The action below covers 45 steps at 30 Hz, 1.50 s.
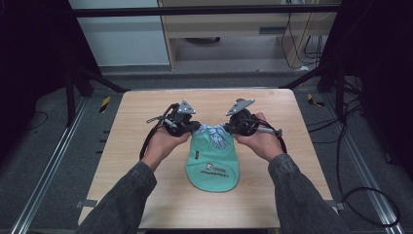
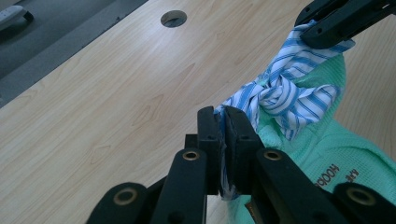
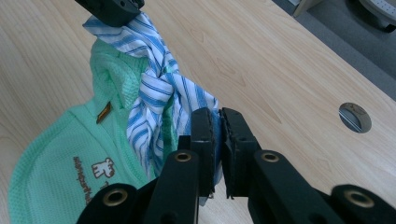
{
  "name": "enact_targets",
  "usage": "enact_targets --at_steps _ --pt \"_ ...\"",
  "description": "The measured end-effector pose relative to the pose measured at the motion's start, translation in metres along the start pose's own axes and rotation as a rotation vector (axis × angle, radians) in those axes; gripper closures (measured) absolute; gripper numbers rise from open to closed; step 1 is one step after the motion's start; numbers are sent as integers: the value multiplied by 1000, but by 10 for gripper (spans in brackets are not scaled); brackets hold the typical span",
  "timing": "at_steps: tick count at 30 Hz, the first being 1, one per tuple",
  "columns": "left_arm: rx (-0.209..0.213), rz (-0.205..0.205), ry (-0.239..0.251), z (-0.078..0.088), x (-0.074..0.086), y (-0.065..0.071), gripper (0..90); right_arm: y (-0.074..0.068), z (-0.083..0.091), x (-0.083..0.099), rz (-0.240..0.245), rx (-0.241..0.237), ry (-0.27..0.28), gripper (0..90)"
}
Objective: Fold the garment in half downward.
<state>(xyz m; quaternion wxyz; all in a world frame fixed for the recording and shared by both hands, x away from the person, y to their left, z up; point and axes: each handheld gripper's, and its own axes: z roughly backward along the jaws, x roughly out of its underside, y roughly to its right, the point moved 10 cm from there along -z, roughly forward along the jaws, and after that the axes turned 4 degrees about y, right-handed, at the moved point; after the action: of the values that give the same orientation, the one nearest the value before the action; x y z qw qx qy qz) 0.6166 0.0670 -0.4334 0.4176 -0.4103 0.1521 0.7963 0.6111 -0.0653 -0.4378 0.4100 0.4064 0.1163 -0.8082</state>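
Note:
A mint-green bib (image 1: 213, 165) with printed lettering lies in the middle of the wooden table (image 1: 146, 112). Its blue-and-white striped ties (image 1: 214, 132) are knotted together at the far end. My left gripper (image 1: 196, 128) is shut on the left tie end (image 2: 233, 105), and its jaws pinch the cloth between them. My right gripper (image 1: 228, 127) is shut on the right tie end (image 3: 205, 105). In the left gripper view the knot (image 2: 275, 91) sits between the two grippers, and the right gripper's jaws clamp the striped cloth at the top right. The green bib (image 3: 60, 158) hangs slack below.
A round cable hole (image 2: 173, 18) is cut in the tabletop (image 2: 93, 102), also seen as the hole (image 3: 355, 117) in the right gripper view. Black frame legs and cables stand on the floor around the table. A pale cabinet (image 1: 234, 29) stands beyond.

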Motion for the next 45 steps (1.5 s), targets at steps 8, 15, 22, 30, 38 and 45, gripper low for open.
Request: enact_targets --at_steps 8,15,22,30,38,45 --pt "-5 6 8 1 -3 -3 857 3 1 -5 4 7 -2 841" --pt "-8 6 10 2 -5 -5 857 4 0 -7 10 6 0 841" --pt "-24 1 12 -1 -7 -9 856 8 -1 -10 21 22 -5 841" --pt "-31 5 3 -8 -7 -15 856 10 -9 -9 20 24 -17 841" --pt "-49 -27 -5 -17 -2 -14 856 14 -20 -3 19 38 -22 841" --pt "-55 -43 5 -15 10 -3 856 6 -23 11 29 30 -14 840"
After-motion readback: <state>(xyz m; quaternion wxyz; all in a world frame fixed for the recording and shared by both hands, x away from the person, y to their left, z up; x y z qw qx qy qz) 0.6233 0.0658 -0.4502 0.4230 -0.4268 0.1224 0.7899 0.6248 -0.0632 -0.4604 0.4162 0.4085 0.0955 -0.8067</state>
